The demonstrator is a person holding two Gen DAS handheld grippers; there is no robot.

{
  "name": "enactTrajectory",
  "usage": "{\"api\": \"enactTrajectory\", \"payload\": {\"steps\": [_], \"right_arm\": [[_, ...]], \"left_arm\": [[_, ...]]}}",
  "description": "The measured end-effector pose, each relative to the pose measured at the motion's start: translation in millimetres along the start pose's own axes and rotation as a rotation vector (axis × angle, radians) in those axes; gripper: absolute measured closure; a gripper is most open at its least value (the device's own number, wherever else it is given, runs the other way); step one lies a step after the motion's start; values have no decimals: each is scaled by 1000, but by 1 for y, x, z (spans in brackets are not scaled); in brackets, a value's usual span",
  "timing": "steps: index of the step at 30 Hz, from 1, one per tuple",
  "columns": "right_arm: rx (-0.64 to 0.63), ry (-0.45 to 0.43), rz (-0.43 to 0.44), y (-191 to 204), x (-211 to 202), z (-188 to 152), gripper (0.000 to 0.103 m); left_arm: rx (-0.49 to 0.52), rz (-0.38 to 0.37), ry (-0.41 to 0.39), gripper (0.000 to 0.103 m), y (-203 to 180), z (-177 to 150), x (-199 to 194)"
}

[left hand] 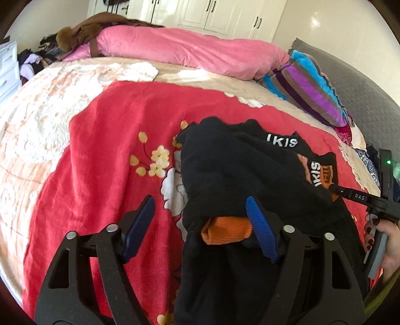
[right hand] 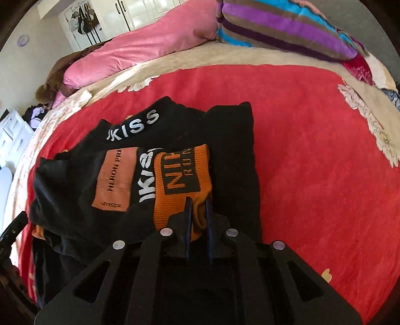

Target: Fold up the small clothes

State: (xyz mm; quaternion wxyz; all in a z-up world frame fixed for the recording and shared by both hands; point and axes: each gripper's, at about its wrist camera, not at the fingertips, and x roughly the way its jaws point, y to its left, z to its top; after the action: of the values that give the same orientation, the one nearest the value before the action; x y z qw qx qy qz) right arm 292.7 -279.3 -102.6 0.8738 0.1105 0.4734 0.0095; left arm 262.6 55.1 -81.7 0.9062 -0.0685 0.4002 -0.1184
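A small black garment (left hand: 240, 172) with white lettering and orange cuffs lies bunched on the red flowered blanket (left hand: 105, 155). My left gripper (left hand: 200, 212) is open; its right finger (left hand: 260, 225) rests against the garment beside an orange cuff (left hand: 225, 230), and nothing is between its pads. My right gripper (right hand: 197, 212) is shut on the orange printed cuff (right hand: 182, 180) of the same garment (right hand: 75, 180), next to an orange label (right hand: 115, 180). The right gripper also shows in the left wrist view (left hand: 335, 188), at the garment's right edge.
A rolled pink duvet (left hand: 190, 47) lies across the far side of the bed. A striped pillow (left hand: 310, 92) sits at the far right by the grey headboard (left hand: 362, 85). White wardrobes (left hand: 217, 15) stand behind. A white drawer unit (left hand: 7, 67) and a clothes pile are at left.
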Motion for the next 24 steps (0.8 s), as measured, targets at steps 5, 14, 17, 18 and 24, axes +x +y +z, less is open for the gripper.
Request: {"api": "enactTrajectory", "payload": {"steps": [5,14,17,18,24], "right_arm": [[34,-78,-33,-16,-25,9,89],[0,-15,12,-11,2,4,79],[-39,40,-54,-11,17,-1,81],[-31,41,-53,-11,16,-2,81],[-42,-64,79,7,-21,8,74]], "left_arm": [[52,-4,-13,67,-12,11,-7],[170,7,76,67,-37,13,22],[180,8,190,71,-29,-2,44],[174,-7,187,71,-25,-6,44],[178,-64,186,72,-16,-6,31]]}}
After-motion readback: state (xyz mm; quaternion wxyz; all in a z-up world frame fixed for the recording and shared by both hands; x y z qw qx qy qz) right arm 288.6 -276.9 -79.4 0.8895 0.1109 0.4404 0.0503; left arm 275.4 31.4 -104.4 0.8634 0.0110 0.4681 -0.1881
